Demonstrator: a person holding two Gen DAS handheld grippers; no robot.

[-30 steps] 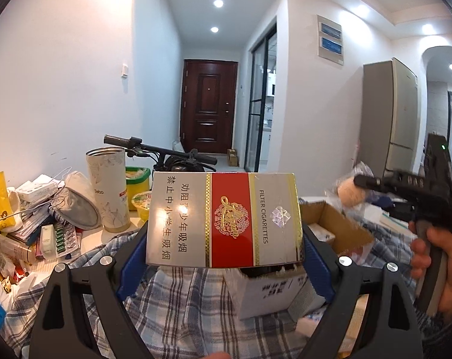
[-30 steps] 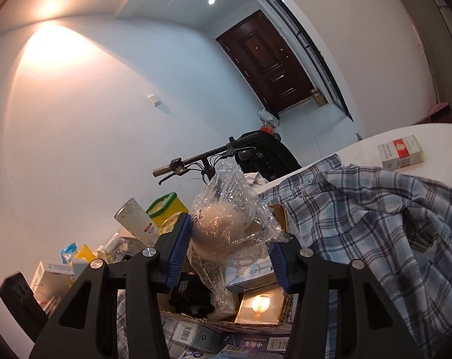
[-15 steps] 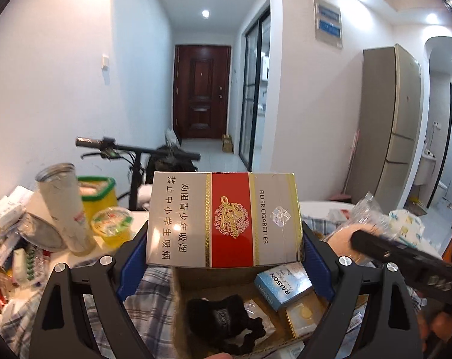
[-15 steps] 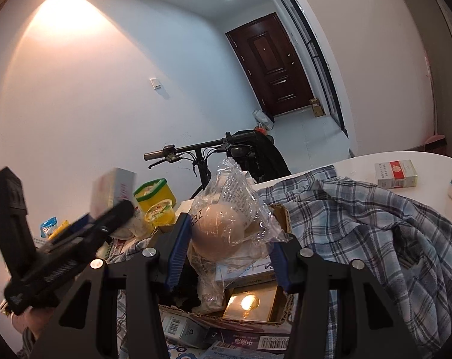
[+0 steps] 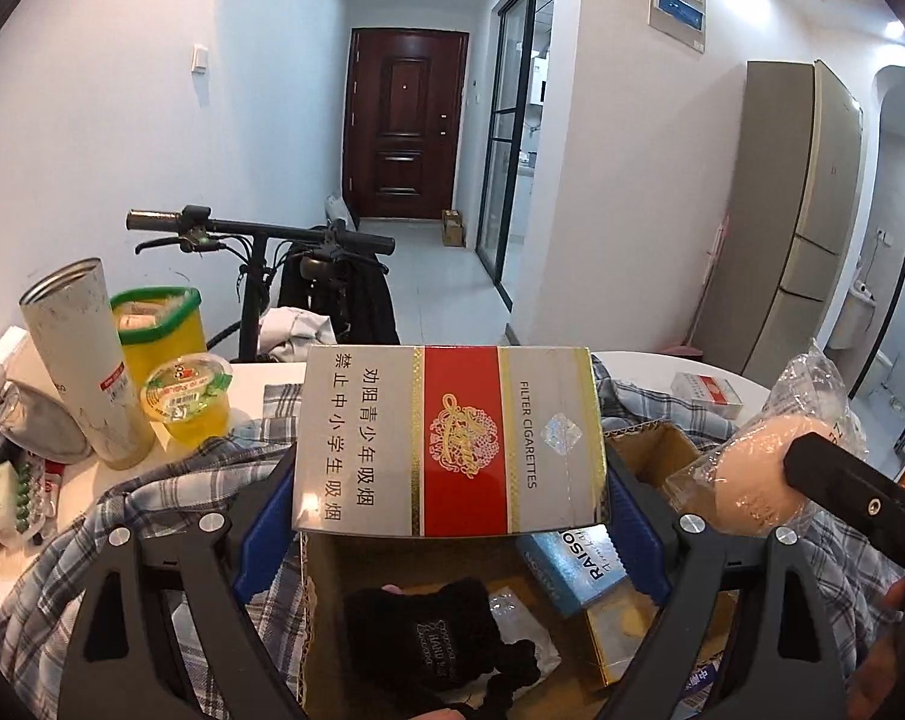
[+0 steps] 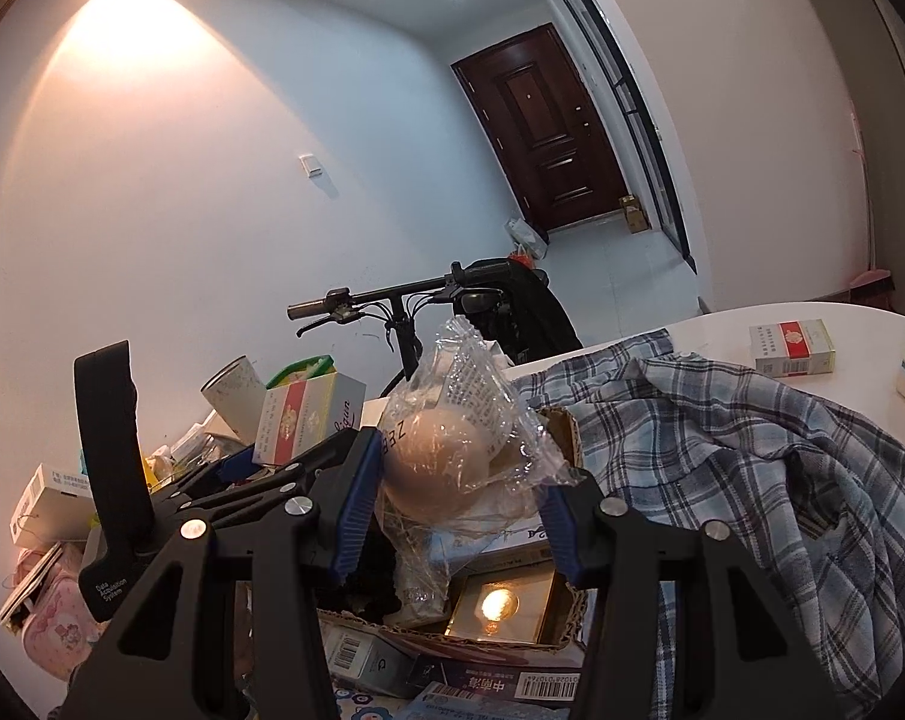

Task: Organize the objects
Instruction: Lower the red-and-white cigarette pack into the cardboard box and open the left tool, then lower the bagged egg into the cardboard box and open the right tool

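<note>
A: How far along is the tidying?

B: Partway, I'd judge. The cardboard box (image 5: pixel 650 456) is already holding a black pouch (image 5: pixel 434 642) and a blue "RAISO…" pack (image 5: pixel 578 570). Above the box, the left gripper (image 5: pixel 452 480) is carrying a cigarette carton (image 5: pixel 452 444) reading "FILTER CIGARETTES"; its jaws are opening, with the carton between them.

A: And the other?

B: The right gripper (image 6: pixel 458 498) is clenching a bagged bun (image 6: pixel 440 456) over the box. A spare pack (image 6: pixel 791 348) is lying beyond the box.
</note>
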